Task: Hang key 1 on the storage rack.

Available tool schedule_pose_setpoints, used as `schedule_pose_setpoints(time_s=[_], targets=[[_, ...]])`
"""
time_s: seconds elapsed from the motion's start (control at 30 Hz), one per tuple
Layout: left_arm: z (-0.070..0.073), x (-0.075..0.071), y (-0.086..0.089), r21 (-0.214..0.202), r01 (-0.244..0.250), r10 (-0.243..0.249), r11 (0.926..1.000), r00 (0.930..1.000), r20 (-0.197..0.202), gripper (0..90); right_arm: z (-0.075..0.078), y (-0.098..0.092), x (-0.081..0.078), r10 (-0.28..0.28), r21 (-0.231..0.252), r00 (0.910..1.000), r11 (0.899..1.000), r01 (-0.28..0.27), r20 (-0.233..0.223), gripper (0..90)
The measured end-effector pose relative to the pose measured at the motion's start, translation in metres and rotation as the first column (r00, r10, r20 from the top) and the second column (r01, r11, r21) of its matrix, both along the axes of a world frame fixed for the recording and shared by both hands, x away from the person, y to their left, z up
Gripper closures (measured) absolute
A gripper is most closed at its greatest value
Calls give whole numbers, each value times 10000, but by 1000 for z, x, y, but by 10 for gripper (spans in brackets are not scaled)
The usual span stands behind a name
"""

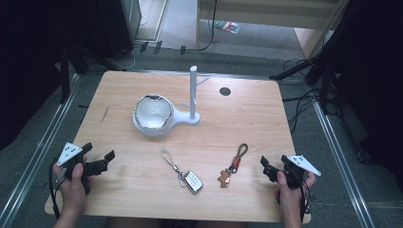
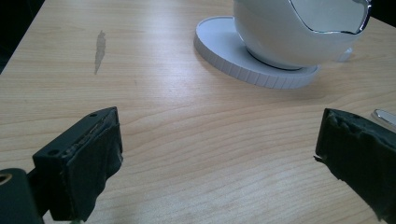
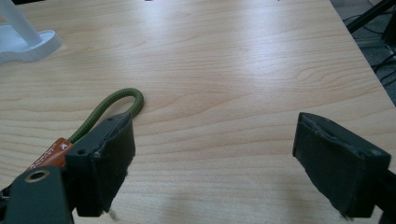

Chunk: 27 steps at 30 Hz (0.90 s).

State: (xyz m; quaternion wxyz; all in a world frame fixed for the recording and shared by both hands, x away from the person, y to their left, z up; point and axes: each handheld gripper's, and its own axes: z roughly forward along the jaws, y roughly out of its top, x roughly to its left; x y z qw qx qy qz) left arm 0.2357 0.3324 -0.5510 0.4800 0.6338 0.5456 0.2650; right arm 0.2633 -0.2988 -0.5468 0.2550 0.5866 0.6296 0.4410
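A car key (image 1: 192, 182) on a silver ring and clasp lies on the wooden table (image 1: 247, 118) near the front middle. To its right lies a keychain (image 1: 234, 165) with a green cord loop (image 3: 112, 105), an orange tag (image 3: 52, 154) and a small brown charm. My left gripper (image 1: 100, 153) is held at the front left, open, with bare wood between its jaws (image 2: 219, 154). My right gripper (image 1: 274, 162) is held at the front right, just right of the keychain, open (image 3: 215, 158) with nothing between its jaws.
A white bowl with a chrome rim (image 1: 152, 113) (image 2: 299, 32) sits on the round base (image 2: 243, 65) of a white stand, whose upright post (image 1: 193, 90) carries short pegs. A dark round hole (image 1: 225, 91) is in the table's back right. Cables lie on the floor beyond.
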Motion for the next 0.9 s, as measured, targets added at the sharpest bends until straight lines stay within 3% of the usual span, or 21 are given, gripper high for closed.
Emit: schedule_pose_setpoints(time_s=[0.9], targets=[[0,0,-2,176,21,-22,9998,10000,60,12,0,3,1,-219,-246,9997,9995,217,-68,130]])
